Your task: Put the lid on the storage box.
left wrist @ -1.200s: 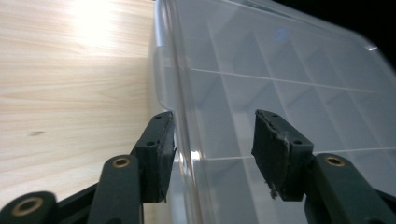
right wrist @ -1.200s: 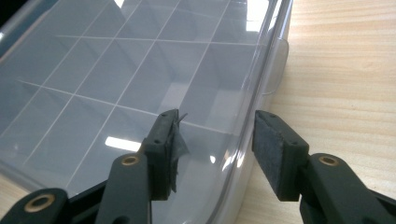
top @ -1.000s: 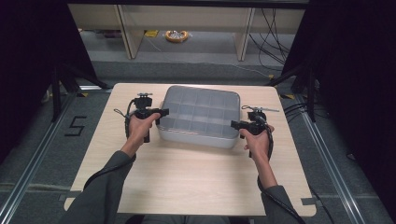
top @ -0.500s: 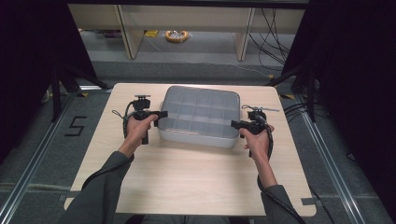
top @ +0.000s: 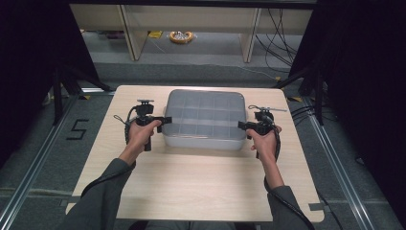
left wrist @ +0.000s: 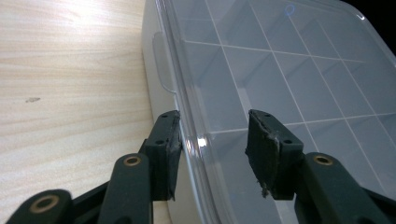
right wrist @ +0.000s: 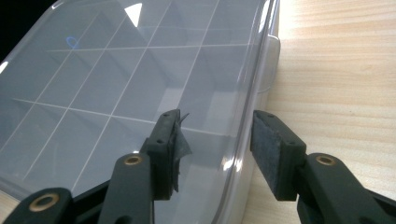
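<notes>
Room dark at both sides, black curtains hanging left and right. Grey floor [top: 57,158] around the table, metal rails [top: 28,177] running along it on both sides, a black "5" mark [top: 78,129] on the floor left of the table. Beyond the far edge, pale wooden shelving legs [top: 129,33], black cables [top: 282,28] trailing on the floor, and a small orange ring-shaped object [top: 181,36] lying there; what it is cannot be told.

Light wood-grain rectangular table [top: 191,187], rounded corners, near half bare.

Translucent grey plastic organiser box with a clear lid [top: 205,118] sits on the far half of the table, roughly centred, long side across. Grid of dividers shows through the lid; compartments look empty. Lid is on. Side latch tab visible on the end wall in each gripper view.

Person's forearms in grey sleeves [top: 103,191] come in from the bottom, one hand at each short end of the box.

Left gripper [top: 163,120], black, held at the box's left end. In the left gripper view its jaws stand apart, straddling the lid's edge: one pad outside by the box wall, the other over the lid. Not clamped.

Right gripper [top: 243,125], black, at the box's right end. In the right gripper view jaws likewise parted across the lid rim, one pad over the lid, one outside over the table. Torn pad lining shows on the inner jaw.
</notes>
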A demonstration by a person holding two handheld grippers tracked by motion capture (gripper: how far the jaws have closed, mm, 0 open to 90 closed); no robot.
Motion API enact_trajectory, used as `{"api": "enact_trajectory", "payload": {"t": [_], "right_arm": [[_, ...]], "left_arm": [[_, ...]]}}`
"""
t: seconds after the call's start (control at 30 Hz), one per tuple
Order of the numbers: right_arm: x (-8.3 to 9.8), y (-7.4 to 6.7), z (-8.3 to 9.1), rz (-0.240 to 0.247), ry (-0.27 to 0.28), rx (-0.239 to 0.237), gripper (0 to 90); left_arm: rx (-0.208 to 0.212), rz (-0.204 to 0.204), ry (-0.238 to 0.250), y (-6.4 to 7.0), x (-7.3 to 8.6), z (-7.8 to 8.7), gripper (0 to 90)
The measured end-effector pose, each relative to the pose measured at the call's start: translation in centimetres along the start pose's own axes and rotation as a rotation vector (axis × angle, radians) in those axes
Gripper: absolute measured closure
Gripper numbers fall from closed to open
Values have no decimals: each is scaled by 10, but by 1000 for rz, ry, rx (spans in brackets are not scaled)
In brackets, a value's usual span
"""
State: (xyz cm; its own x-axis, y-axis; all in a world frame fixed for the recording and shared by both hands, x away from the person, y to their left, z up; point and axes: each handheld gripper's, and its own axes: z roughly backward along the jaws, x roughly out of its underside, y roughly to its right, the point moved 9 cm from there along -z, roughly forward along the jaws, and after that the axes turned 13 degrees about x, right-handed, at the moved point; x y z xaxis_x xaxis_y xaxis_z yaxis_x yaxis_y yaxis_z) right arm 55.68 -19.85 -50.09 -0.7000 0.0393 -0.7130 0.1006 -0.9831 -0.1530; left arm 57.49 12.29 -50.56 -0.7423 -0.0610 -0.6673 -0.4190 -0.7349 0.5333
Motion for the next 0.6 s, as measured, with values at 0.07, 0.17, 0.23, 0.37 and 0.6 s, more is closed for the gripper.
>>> {"api": "enact_trajectory", "payload": {"t": [0.07,0.17,0.23,0.37,0.6], "right_arm": [[-2,1,1,-28,2,15,472],[-5,7,6,-44,11,14,414],[-6,11,9,-21,25,6,401],[-8,14,25,-89,24,-4,379],[-7,8,43,-18,66,-49,368]], "left_arm": [[10,26,27,0,-1,4,457],[20,25,41,2,-2,13,417],[23,15,44,3,-1,18,405],[56,-15,59,14,2,36,394],[90,-72,39,28,18,54,375]]}}
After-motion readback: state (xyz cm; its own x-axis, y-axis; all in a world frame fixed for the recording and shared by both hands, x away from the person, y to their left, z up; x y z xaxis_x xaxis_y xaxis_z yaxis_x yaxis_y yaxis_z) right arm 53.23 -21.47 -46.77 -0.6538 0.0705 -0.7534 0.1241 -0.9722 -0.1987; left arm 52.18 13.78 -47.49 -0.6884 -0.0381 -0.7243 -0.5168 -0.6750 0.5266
